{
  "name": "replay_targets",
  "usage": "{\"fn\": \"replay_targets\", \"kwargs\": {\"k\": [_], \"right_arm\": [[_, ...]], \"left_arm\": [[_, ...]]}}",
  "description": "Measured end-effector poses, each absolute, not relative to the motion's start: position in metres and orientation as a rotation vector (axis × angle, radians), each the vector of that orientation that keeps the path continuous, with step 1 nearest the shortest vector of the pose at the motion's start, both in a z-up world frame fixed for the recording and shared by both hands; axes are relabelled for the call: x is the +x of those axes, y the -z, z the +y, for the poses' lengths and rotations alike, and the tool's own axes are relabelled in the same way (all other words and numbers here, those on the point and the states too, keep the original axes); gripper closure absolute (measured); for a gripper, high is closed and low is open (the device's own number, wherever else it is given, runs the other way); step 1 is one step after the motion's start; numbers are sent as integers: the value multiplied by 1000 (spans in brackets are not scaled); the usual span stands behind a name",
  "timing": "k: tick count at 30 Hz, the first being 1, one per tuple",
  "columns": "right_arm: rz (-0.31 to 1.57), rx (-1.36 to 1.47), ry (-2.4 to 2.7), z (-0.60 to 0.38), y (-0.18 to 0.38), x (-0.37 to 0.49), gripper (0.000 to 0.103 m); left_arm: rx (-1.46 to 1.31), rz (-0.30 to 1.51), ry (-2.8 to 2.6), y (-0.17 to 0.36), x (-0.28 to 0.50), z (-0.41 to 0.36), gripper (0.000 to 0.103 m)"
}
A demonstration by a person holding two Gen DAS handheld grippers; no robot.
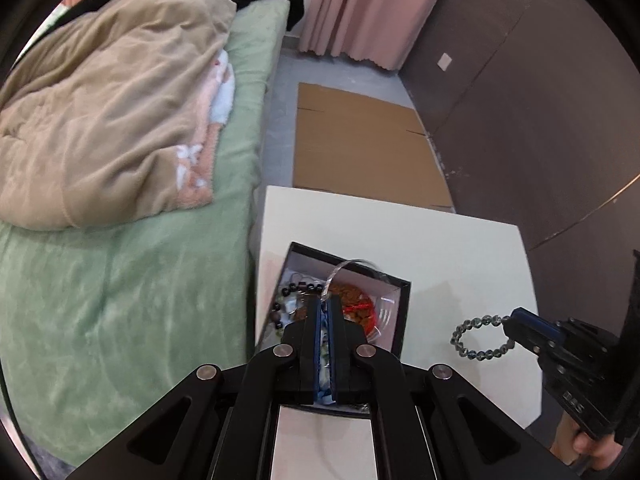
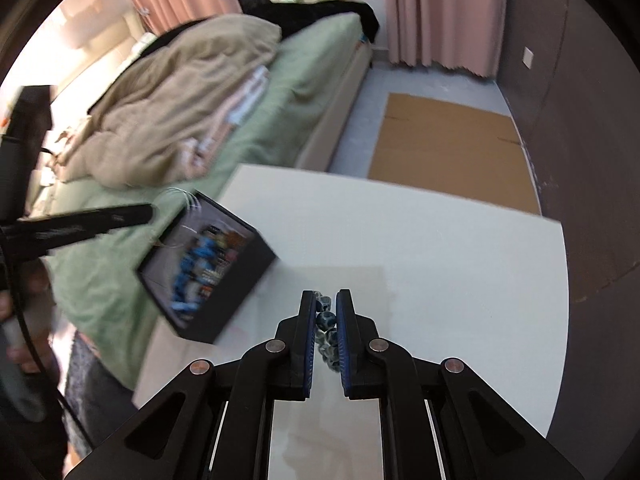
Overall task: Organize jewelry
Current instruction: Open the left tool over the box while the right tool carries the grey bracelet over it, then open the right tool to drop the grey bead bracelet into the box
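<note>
A black jewelry box point(image 1: 401, 312) with several bead strings and a red-orange piece sits at the left edge of the white table point(image 1: 460, 256). My left gripper point(image 1: 325, 303) is over the box, shut on a clear plastic bag point(image 1: 340, 272) that rises from it. My right gripper point(image 2: 325, 300) is shut on a blue-grey bead bracelet point(image 2: 326, 334); in the left wrist view the bracelet point(image 1: 476, 338) hangs as a loop just above the table, right of the box. The box point(image 2: 224, 280) appears blurred in the right wrist view.
A bed point(image 1: 120, 280) with a green cover and a beige blanket point(image 1: 108, 120) lies left of the table. Flat cardboard point(image 1: 360, 148) lies on the floor beyond the table. A dark wall point(image 1: 540, 100) and pink curtains point(image 1: 360, 8) stand to the right and behind.
</note>
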State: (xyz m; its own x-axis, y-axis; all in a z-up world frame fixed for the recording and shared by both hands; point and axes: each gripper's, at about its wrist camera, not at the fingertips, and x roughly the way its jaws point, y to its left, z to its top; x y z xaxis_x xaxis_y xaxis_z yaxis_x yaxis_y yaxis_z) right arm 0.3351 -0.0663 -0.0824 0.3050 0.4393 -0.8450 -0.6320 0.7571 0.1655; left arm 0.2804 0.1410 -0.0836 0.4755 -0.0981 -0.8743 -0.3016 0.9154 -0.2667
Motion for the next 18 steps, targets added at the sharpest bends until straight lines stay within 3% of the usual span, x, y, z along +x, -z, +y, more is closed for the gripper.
{"fn": "replay_targets", "kwargs": {"k": [8, 11, 13, 15, 18], "right_arm": [[980, -187, -792, -38, 45, 317, 92], [970, -183, -824, -26, 39, 311, 92], [963, -191, -840, -16, 36, 307, 92], [961, -199, -858, -5, 34, 304, 92], [961, -210, -873, 8, 35, 301, 92]], "left_arm": [[-504, 1088, -91, 90, 275, 155, 90], [-512, 1070, -97, 88, 266, 161, 72], [-517, 1049, -102, 85, 259, 167, 50], [-519, 1025, -115, 81, 252, 172, 40], [-530, 998, -131, 75, 242, 182, 38]]}}
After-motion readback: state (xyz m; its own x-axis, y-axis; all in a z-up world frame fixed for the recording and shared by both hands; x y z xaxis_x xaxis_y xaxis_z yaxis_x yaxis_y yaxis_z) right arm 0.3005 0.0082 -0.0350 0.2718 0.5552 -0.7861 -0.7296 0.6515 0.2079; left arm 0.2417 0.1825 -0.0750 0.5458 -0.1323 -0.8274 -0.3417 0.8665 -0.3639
